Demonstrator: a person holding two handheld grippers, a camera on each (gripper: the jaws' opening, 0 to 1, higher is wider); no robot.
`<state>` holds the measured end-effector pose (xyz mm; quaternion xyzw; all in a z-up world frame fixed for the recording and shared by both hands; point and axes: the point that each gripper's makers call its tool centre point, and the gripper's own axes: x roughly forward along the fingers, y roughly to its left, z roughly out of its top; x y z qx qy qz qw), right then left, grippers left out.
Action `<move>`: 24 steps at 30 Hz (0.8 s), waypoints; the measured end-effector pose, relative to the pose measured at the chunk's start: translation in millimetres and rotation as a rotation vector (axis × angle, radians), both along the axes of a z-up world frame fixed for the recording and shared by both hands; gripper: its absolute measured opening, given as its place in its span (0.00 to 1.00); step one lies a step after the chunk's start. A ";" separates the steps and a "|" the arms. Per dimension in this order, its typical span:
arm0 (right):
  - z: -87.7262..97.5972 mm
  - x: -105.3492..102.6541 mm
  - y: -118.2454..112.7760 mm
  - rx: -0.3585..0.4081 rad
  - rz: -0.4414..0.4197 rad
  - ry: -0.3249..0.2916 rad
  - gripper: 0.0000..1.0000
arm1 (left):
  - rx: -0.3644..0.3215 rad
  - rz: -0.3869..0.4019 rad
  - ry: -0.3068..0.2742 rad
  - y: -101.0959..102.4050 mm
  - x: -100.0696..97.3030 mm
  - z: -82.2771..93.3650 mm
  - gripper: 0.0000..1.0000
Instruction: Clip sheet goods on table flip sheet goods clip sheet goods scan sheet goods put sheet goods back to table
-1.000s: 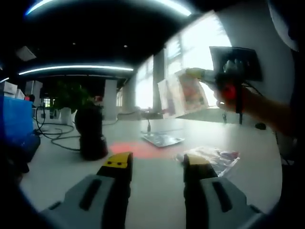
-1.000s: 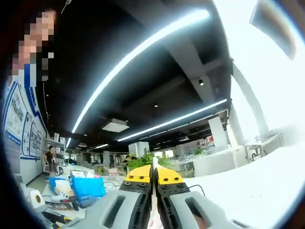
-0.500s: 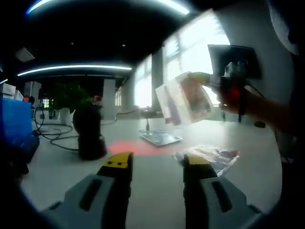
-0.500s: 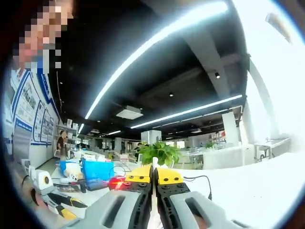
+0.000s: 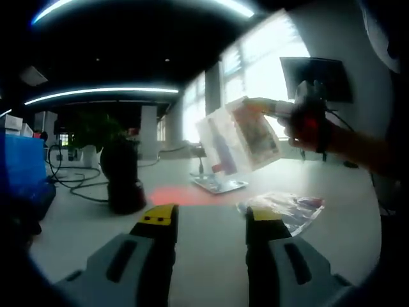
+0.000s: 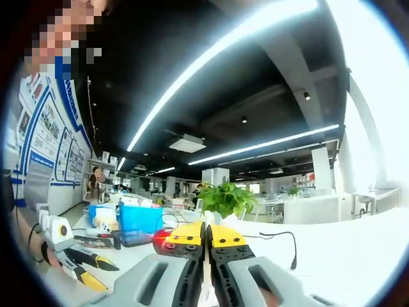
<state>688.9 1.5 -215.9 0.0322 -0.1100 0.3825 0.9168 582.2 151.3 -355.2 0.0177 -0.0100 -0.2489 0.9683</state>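
Glossy, translucent printed sheet packet [image 5: 236, 137] hangs in the air, pinched at its upper edge by the right gripper [image 5: 289, 110], tilted above the red scan glow [image 5: 174, 196] ahead of the black scanner [image 5: 123, 179]. Left gripper [image 5: 208, 217] idles spread apart, empty, lower and nearer the table [image 5: 204, 236].

Left gripper view: scanner [image 5: 124, 179] stands on table [image 5: 204, 230], left side. Flat packet [image 5: 218, 184] lies on table behind, right of scanner. Another packet [image 5: 286, 208] lies nearer, far right. Held packet [image 5: 238, 135] hangs in air above both. Right gripper view: plant [image 6: 225, 199] behind jaws, box [image 6: 139, 219] to left.
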 end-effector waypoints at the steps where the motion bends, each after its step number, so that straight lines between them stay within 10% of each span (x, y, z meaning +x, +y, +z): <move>1: -2.4 1.9 2.3 -0.001 0.008 0.009 0.00 | 0.002 -0.002 0.000 -0.6 -0.3 -0.2 0.35; 24: -35.1 79.2 -16.2 -0.061 -0.115 0.151 0.00 | -0.002 0.001 -0.001 0.5 0.3 0.0 0.35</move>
